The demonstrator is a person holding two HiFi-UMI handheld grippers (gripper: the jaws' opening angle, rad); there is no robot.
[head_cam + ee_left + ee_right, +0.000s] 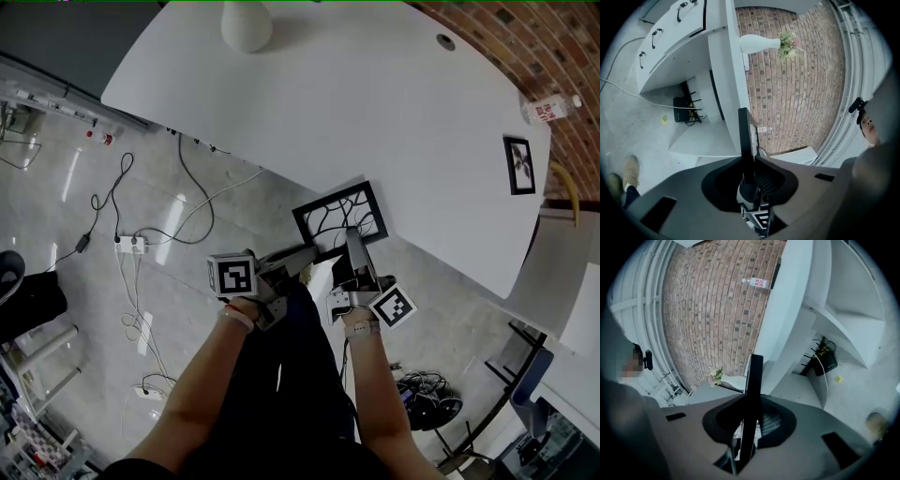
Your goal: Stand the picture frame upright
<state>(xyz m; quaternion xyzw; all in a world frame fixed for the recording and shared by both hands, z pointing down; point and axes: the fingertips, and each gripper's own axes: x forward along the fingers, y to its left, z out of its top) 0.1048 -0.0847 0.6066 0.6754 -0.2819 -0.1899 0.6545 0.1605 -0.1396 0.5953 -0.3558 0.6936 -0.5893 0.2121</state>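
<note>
The picture frame (339,216) has a black border around a branch pattern. It sits at the near edge of the white table (375,103), partly out over the edge. My left gripper (314,251) holds its near left corner and my right gripper (354,242) holds its near edge. The left gripper view has the frame (744,136) edge-on, with the left gripper (749,161) shut on it. The right gripper view also has the frame (753,385) edge-on, running between the jaws of the right gripper (752,404), which clamp it. A thin metal piece (732,460) hangs beside the frame there.
A white vase (247,23) stands at the table's far edge. A small framed picture (519,165) lies at the right end, a plastic bottle (551,110) beyond it by the brick wall. Cables and a power strip (131,244) lie on the floor at the left.
</note>
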